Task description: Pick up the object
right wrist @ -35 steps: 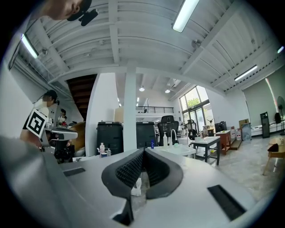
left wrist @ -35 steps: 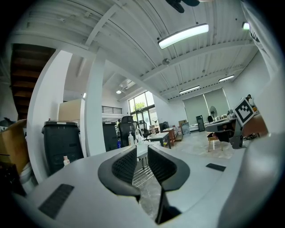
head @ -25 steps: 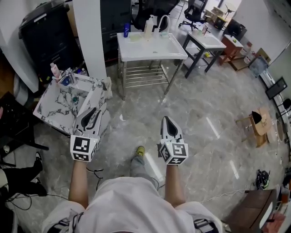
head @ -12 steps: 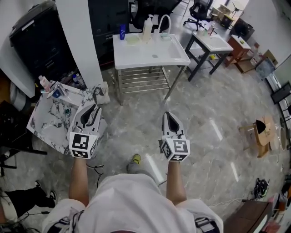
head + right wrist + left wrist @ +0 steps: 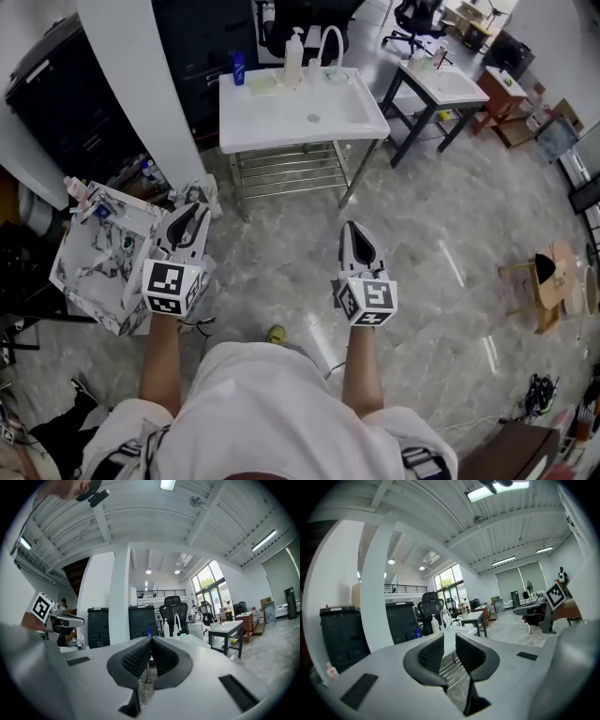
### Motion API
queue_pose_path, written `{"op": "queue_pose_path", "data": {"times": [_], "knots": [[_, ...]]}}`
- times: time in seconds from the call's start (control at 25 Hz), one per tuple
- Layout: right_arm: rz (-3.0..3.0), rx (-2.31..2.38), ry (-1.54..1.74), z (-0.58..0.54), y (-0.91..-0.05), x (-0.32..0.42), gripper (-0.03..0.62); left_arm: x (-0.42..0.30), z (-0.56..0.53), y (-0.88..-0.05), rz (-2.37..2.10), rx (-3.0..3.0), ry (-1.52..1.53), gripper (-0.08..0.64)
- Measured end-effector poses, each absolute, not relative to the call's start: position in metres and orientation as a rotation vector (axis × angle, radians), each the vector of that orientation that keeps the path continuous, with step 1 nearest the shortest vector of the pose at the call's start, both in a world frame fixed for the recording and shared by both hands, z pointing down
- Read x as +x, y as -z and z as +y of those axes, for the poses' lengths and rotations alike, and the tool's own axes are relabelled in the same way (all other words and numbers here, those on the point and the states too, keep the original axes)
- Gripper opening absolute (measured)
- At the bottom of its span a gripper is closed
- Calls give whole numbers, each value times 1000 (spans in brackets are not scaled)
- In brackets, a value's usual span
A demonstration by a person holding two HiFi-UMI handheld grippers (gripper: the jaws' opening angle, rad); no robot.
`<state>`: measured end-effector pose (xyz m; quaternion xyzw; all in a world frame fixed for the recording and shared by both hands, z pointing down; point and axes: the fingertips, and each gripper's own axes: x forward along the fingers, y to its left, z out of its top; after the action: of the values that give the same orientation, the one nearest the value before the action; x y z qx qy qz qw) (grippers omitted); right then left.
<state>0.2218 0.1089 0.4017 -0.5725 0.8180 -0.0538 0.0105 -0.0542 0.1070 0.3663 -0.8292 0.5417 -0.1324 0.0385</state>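
A white sink table (image 5: pixel 281 114) stands ahead on the marble floor. On its far edge are a white pump bottle (image 5: pixel 293 58), a small blue bottle (image 5: pixel 238 67), a pale sponge (image 5: pixel 262 82) and a curved faucet (image 5: pixel 330 42). My left gripper (image 5: pixel 190 210) hangs in the air well short of the table, open with a narrow gap and nothing in it. My right gripper (image 5: pixel 351 229) is level with it, shut and empty. In the left gripper view the pump bottle (image 5: pixel 434 623) shows past the left gripper (image 5: pixel 449 638). The right gripper (image 5: pixel 150 640) points toward the pump bottle (image 5: pixel 166 627).
A marble-patterned side table (image 5: pixel 89 258) with small bottles stands just left of my left gripper. A white pillar (image 5: pixel 139 84) and black cabinets (image 5: pixel 66 94) are at the back left. Another white table (image 5: pixel 448 84) and a wooden stool (image 5: pixel 548 281) lie to the right.
The person has stepped forward, so the sink table has come nearer. Both grippers kept their pose and stayed empty.
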Motion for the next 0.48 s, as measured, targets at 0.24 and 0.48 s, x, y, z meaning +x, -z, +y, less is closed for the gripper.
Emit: {"op": "queue_pose_path", "data": {"times": [0.24,0.48], "knots": [[2550,-1781,175,73,-403,238,6,-36,68,-365,1644,-2538,413,69],[2553,-1755,123,24,-397,228,6,-44,21,-361,1645,-2513,369,69]]}}
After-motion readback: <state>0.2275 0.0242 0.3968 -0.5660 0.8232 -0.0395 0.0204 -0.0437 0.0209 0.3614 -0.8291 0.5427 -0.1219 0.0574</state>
